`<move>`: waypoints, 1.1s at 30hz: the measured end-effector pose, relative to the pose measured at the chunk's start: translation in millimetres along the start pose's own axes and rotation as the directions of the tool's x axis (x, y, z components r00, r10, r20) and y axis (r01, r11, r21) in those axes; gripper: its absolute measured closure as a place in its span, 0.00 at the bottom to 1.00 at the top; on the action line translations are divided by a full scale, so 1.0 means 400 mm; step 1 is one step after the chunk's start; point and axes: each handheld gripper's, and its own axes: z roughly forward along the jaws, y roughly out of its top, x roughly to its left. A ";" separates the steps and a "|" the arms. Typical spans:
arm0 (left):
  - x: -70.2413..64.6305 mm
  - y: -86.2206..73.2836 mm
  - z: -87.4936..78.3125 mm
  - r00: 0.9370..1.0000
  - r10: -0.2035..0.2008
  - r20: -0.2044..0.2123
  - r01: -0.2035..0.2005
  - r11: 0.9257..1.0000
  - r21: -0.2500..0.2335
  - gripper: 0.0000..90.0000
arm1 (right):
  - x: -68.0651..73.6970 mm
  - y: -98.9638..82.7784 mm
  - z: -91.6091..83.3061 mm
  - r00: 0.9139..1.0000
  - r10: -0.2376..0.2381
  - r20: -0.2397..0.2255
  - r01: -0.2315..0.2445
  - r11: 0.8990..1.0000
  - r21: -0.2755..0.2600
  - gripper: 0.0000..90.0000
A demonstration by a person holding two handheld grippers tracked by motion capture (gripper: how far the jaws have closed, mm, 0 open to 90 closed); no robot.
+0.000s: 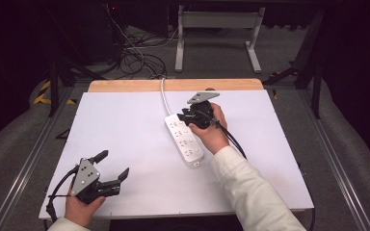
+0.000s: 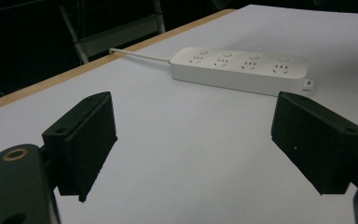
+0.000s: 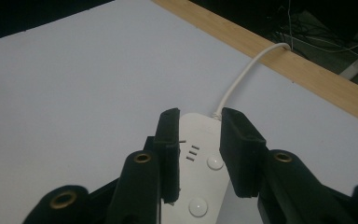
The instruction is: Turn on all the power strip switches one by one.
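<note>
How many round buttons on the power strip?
4 on the power strip, in a row along its far long edge in the left gripper view, one beside each outlet group. None look hidden.

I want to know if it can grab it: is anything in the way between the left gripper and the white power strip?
No. Bare white table lies between the open left gripper and the power strip; nothing visible blocks it.

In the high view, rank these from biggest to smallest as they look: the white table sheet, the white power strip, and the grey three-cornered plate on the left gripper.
1. White table sheet, far the largest.
2. White power strip, partly covered by the right hand.
3. Grey three-cornered plate on the left gripper, smallest, though it sits nearer the camera, so the gap may be understated.
</note>
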 end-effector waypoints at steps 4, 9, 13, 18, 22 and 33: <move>0.001 0.000 0.000 1.000 -0.003 0.002 0.003 1.000 -0.001 0.16 | 0.000 0.004 -0.020 1.000 0.004 -0.005 -0.005 1.000 -0.018 0.71; 0.002 0.000 0.001 1.000 -0.005 0.003 0.005 1.000 0.000 0.16 | 0.006 0.008 -0.037 1.000 -0.010 -0.012 0.009 0.999 -0.031 0.59; 0.001 0.000 0.002 1.000 -0.004 0.002 0.004 1.000 0.001 0.16 | 0.014 0.012 -0.057 1.000 -0.024 -0.013 0.024 0.998 -0.052 0.48; 0.002 0.000 0.002 1.000 -0.003 0.000 0.003 1.000 0.001 0.16 | 0.023 0.015 -0.100 0.999 -0.025 -0.022 0.023 0.996 -0.086 0.37; 0.001 0.000 0.001 1.000 -0.004 0.000 0.004 1.000 0.001 0.16 | 0.027 0.011 -0.137 0.999 -0.027 -0.032 0.024 0.996 -0.091 0.31; 0.000 0.000 0.002 1.000 -0.002 -0.002 0.002 1.000 0.004 0.16 | 0.030 -0.056 -0.224 0.998 -0.062 -0.008 0.061 0.994 -0.086 0.22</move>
